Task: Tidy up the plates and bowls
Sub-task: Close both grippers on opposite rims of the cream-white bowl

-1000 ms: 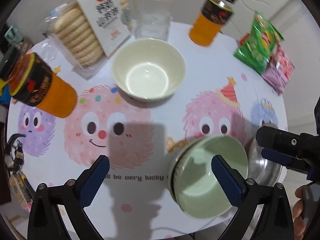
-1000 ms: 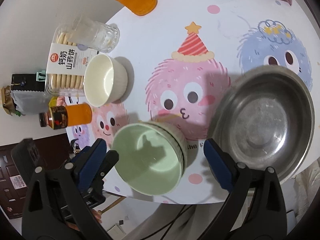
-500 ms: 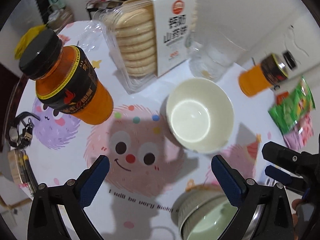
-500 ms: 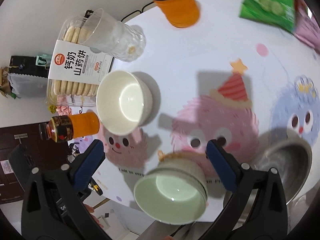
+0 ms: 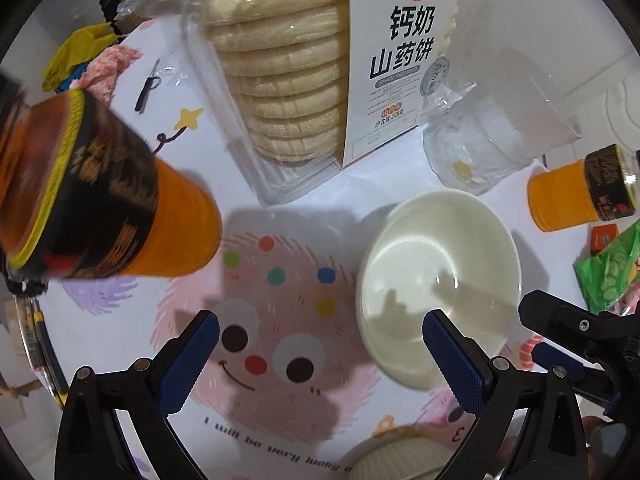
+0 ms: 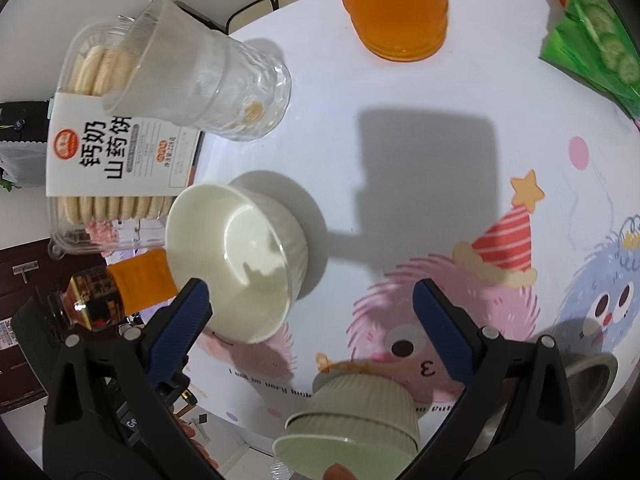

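Fingers on our left gripper (image 5: 320,354) and right gripper (image 6: 308,320) are spread wide, empty, both closing on the white bowl (image 6: 236,260) mid-table (image 6: 400,152). Next we likely straddle its rim, then nest it with the green bowl (image 6: 356,424).

A home dining spot. The worktop (image 6: 400,140) wears a cartoon-monster cloth and carries a biscuit pack (image 5: 320,60), juice bottles (image 6: 394,8), a glass (image 6: 224,92) and snack bags (image 6: 592,32).
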The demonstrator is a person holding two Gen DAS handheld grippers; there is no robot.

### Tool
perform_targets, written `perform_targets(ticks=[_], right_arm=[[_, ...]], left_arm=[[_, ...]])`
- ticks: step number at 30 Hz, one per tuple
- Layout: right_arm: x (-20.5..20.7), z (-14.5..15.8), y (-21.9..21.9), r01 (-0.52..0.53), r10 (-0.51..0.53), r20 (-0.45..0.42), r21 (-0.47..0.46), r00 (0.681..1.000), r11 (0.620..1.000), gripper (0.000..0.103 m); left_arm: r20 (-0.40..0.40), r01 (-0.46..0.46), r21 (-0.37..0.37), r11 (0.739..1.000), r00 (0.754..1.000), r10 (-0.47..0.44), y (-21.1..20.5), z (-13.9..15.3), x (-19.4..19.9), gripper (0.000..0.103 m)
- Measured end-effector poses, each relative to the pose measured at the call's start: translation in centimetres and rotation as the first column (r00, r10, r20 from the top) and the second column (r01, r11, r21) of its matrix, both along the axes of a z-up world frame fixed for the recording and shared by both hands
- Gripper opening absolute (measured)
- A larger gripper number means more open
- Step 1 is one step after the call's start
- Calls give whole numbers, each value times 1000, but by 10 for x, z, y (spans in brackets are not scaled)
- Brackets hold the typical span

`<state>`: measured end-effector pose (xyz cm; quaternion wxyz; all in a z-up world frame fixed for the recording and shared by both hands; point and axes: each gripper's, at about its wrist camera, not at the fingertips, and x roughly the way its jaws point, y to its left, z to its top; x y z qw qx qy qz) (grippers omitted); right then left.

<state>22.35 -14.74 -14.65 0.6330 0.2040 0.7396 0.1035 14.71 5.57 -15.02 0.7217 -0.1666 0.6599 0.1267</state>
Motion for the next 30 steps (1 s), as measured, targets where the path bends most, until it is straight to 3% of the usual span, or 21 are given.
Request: perform_targets(ticks=[6, 13, 15, 19, 21, 23, 24, 26, 30], right_arm=[[14, -13, 5, -22, 22, -18, -13, 1000, 1000, 93], [26, -31, 19, -72, 70, -43, -36, 997, 997, 67], [30, -38, 23, -83, 81, -42, -46, 996, 995, 64], [31, -45, 28, -102, 101, -33, -30, 994, 994, 49], [31, -47, 32, -118, 118, -21, -32, 993, 992, 38], [30, -47, 38, -129, 129, 1, -33, 992, 991, 26], [29, -47, 40, -132, 132, 9, -33, 991, 991, 21], [29, -46, 43, -138, 138, 17, -37, 990, 990, 18], [27, -46, 40, -144, 145, 29, -39, 989, 989, 12]], left_arm=[[-25, 12, -7, 1000, 1000, -12, 2, -12, 8, 103], [-33, 71, -10, 997, 997, -72, -2, -23, 18, 103], [-34, 82, -8, 997, 996, -82, 1, -26, 20, 103], [-34, 93, 27, 995, 995, -92, -3, -29, 26, 102], [-26, 114, 26, 993, 993, -113, -6, -30, 28, 93], [-31, 124, 18, 992, 992, -124, -7, -32, 32, 65], [-30, 125, 14, 992, 992, -124, -10, -32, 34, 56], [-21, 122, -17, 992, 992, -122, -11, -35, 34, 31], [-11, 164, -55, 985, 986, -165, -22, -38, 37, 10]])
